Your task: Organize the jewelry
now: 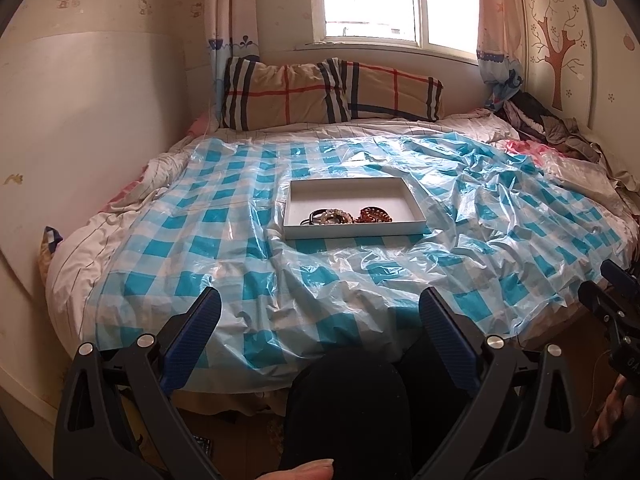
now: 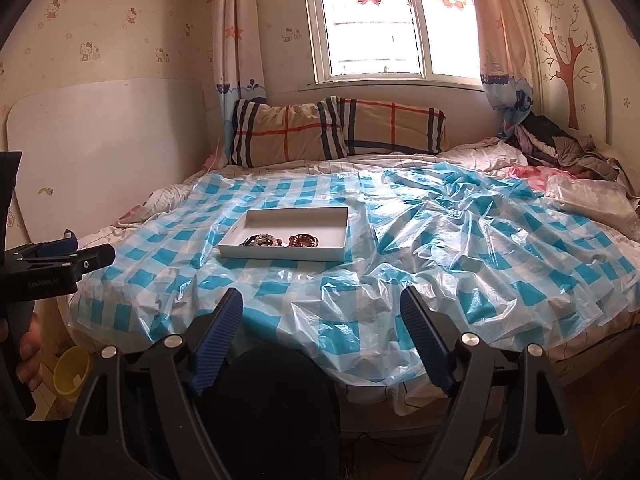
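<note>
**Both grippers held back, jewelry waiting in the tray**

The bed (image 1: 120,248) fills both views, and a blue-checked plastic sheet (image 1: 224,264) is spread crumpled across it. Two plaid pillows (image 1: 332,94) lean at the head under the window.

Near the middle of the sheet sits a shallow white tray (image 1: 348,233). Its far half is bare. The jewelry is bunched against the near wall: a dark-and-pale beaded tangle (image 1: 330,217) on the left, and a reddish-brown beaded bracelet (image 1: 375,215) just beside it on the right. Whether the two clusters touch or interlock is too small to tell.

The left gripper (image 1: 320,312) and the right gripper (image 2: 322,312) both hang over the near edge of the bed, well apart from the tray. Each has its fingers spread wide and released, with nothing between them.

The work looks unstarted, so the step in hand is probably the reach to the first piece. The reddish-brown bracelet seems the cleaner pick, since it lies more apart. Coming in over the near wall and dropping one finger inside the loop should catch a single strand. The soft bed and slippery sheet may let the tray slide or tip, so the other gripper could steady its rim. Lifting slowly would show any snag with the tangle.
</note>
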